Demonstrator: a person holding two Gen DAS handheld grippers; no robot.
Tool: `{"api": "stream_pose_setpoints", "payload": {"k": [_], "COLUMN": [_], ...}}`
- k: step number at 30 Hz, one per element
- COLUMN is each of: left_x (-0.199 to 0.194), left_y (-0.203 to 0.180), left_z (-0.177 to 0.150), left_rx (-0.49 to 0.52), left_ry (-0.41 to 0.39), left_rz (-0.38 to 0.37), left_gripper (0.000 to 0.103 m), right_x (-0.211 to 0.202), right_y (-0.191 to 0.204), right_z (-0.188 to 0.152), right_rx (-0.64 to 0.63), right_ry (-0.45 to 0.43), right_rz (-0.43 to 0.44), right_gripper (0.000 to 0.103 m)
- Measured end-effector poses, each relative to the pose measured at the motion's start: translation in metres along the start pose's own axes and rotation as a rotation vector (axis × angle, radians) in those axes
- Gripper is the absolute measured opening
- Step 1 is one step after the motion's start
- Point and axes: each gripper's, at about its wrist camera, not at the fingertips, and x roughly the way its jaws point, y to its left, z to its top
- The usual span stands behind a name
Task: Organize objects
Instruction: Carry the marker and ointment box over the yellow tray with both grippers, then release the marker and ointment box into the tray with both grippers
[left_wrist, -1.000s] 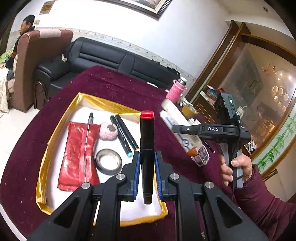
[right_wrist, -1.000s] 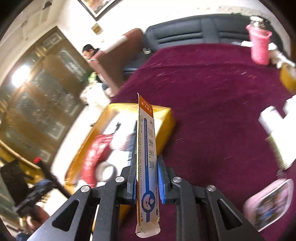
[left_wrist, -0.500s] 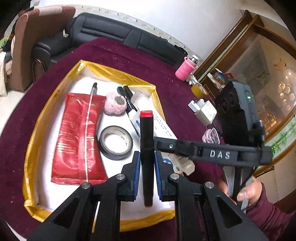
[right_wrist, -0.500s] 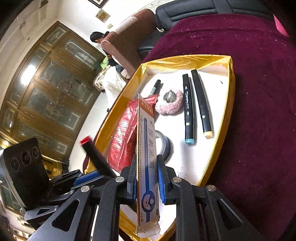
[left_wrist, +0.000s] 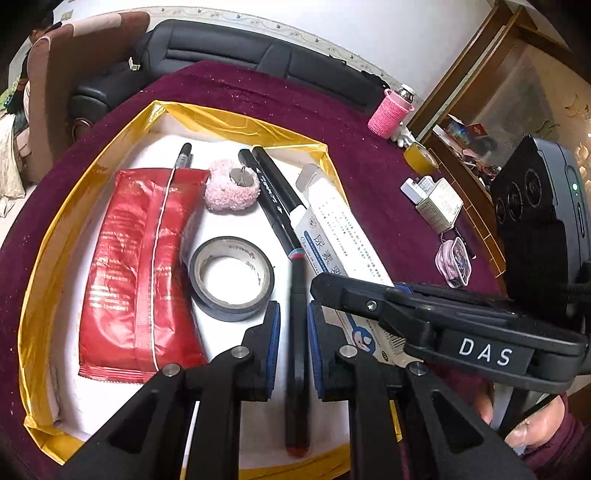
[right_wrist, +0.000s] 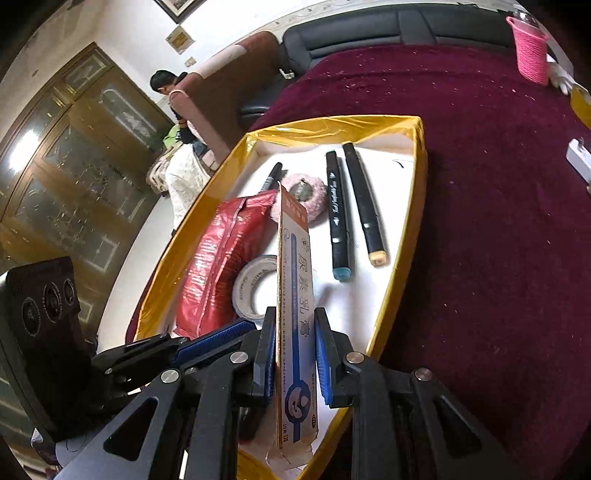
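Note:
A gold-rimmed tray (left_wrist: 236, 118) with a white floor holds a red packet (left_wrist: 140, 266), a tape roll (left_wrist: 232, 277), a pink fluffy ring (left_wrist: 231, 188), a pen and two black markers (left_wrist: 275, 192). My left gripper (left_wrist: 293, 339) hangs low over the tray with its jaws apart; a red-capped black marker (left_wrist: 297, 350), blurred, sits loose between them. My right gripper (right_wrist: 295, 354) is shut on a white and blue ointment box (right_wrist: 295, 295) and holds it over the tray's near right side. The box also shows in the left wrist view (left_wrist: 340, 236).
The tray lies on a maroon tablecloth (right_wrist: 480, 221). To its right lie a pink knitted cup (left_wrist: 389, 114), a yellow tape roll (left_wrist: 421, 158), a white charger and small box (left_wrist: 434, 199) and a pink pouch (left_wrist: 453, 262). A black sofa stands behind.
Both grippers have come down over the tray. My left jaws have opened and the red-capped marker has slipped down between them. The right gripper has carried the box in from the tablecloth.

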Motion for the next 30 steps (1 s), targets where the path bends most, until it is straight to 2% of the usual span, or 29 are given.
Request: {"api": "stream_pose_setpoints", "payload": {"k": [6,11,14,18,23,30], "left_x": [-0.002,-0.013,-0.021,-0.029,-0.045,-0.063], "left_y": [-0.005,-0.007,-0.006,-0.003,0.009,0.019], "left_z": [0.0,0.0,-0.001,-0.003,-0.001,-0.001], "left_rx": [0.017,0.03,0.035,0.036,-0.019,-0.069], "left_ry": [-0.004,-0.034,-0.052,-0.068,-0.111,-0.157], "left_rz": [0.009,0.05,0.059,0.081,0.07,0.074], "left_gripper": [0.017,0.054,0.063,0.067,0.072,0.088], "right_x": [0.001,-0.002,-0.002,0.004,0.011,0.001], "right_y": [-0.003,-0.005,-0.006,-0.007,-0.004,0.003], "right_z": [-0.004,-0.004,-0.005,-0.006,-0.011,-0.012], "right_rx": [0.052,0.057,0.062,0.085,0.102,0.056], "right_ry": [0.005,-0.009,-0.007,0.028,0.06,0.033], "right_rz": [0.002,-0.005,0.008,0.064,0.148,0.185], "right_gripper": [0.022,0.022,0.022,0.022,0.028,0.051]}}
